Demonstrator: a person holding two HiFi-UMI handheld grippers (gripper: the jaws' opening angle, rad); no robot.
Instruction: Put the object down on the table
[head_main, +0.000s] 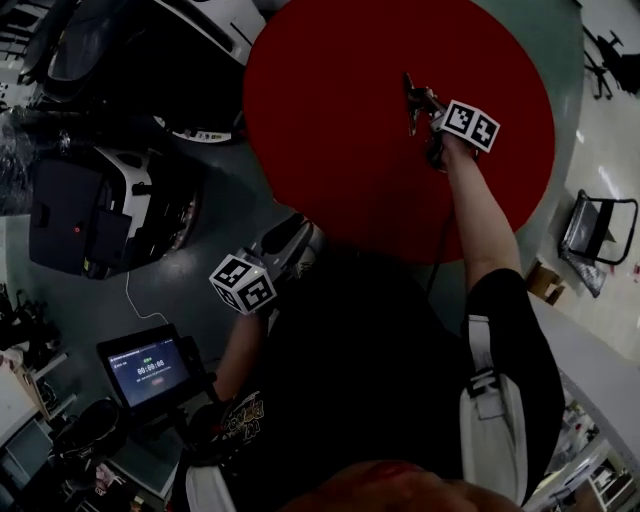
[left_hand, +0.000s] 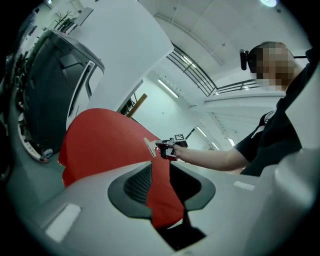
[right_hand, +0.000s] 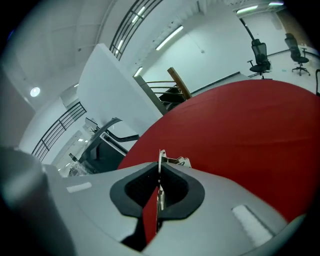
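Your right gripper (right_hand: 159, 194) is clamped on a thin metal piece (right_hand: 161, 159), possibly a clip, jutting past its tips over the red table (right_hand: 250, 130); your left gripper (left_hand: 166, 186) stands part-open, empty.

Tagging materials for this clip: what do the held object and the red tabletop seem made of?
The held object is a thin pale sheet with wire loops and a faint glint; probably bare metal. The red tabletop is an even matte red with no glare; likely cloth or a matte coating, unclear which.
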